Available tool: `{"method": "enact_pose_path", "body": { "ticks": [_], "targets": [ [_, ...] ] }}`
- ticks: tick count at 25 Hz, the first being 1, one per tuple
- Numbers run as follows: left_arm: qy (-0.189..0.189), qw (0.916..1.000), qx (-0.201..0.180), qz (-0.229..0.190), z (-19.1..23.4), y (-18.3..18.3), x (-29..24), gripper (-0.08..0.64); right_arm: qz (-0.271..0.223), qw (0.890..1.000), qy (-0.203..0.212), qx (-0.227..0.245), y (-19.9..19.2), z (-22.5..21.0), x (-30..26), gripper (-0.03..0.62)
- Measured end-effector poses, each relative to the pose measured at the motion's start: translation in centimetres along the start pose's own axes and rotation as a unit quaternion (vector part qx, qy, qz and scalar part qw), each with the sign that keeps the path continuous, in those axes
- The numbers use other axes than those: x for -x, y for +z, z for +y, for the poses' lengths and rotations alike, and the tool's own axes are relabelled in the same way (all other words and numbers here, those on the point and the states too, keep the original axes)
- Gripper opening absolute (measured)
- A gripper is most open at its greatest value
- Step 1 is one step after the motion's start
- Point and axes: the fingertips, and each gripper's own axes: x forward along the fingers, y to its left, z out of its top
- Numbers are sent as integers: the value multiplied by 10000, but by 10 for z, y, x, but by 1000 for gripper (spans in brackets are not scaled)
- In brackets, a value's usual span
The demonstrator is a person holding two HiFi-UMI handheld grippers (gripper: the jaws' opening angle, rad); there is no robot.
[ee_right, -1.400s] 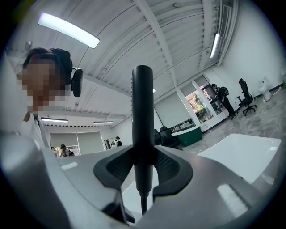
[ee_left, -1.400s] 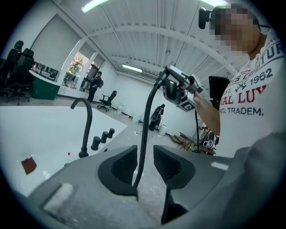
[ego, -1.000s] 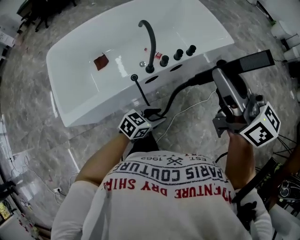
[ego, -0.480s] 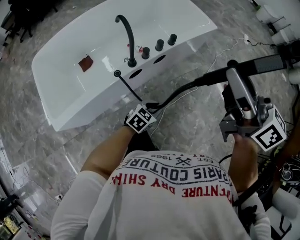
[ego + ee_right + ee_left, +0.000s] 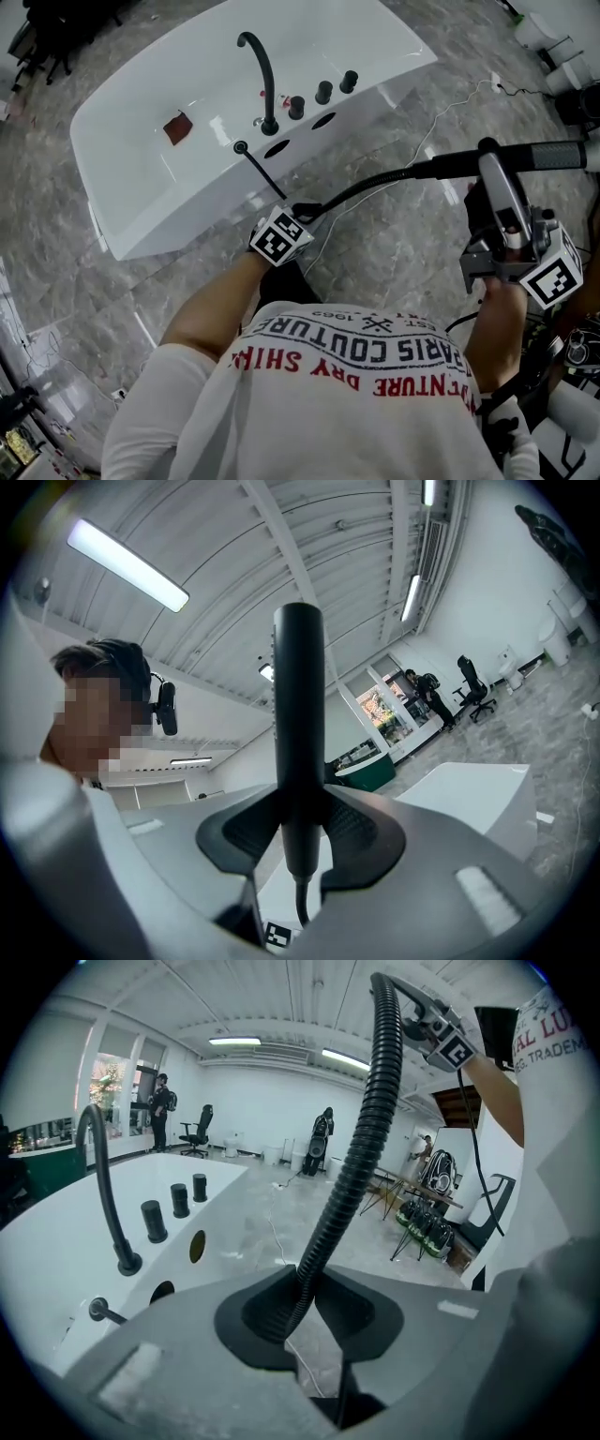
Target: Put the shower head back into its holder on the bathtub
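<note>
Being carried level in the clenched right claw (image 5: 489, 161), the shower head (image 5: 553, 155) is being kept well right of the bathtub (image 5: 141, 220), not yet at its holder, judged to be an oval opening (image 5: 277, 148) in the near rim. The ribbed hose (image 5: 370, 186) is being clamped by the left claw (image 5: 306, 213), whose jaws have just been closing on it, probably so that slack is being controlled while the head is being brought across.

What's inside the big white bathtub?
A small reddish-brown square lies on the white bathtub's floor. Something tiny and red sits behind the curved black tap, mostly covered.
</note>
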Motion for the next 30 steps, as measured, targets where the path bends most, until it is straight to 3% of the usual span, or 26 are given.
{"method": "enact_pose_path", "body": {
  "ticks": [6, 14, 22, 30],
  "targets": [
    [505, 9972, 322, -442, 17, -1, 50, 66, -141, 9998, -117, 83, 2, -3, 1, 140],
    [1402, 9848, 568, -853, 49, 3, 107, 66, -2, 9974, -427, 583, -6, -13, -9, 138],
    [2259, 9589, 572, -1617, 100, 69, 204, 66, 27, 9975, -391, 595, -3, -8, -39, 138],
    [2601, 9459, 389, -1898, 147, 115, 242, 66, -85, 9981, -468, 392, 4, -26, -56, 138]
  ]
}}
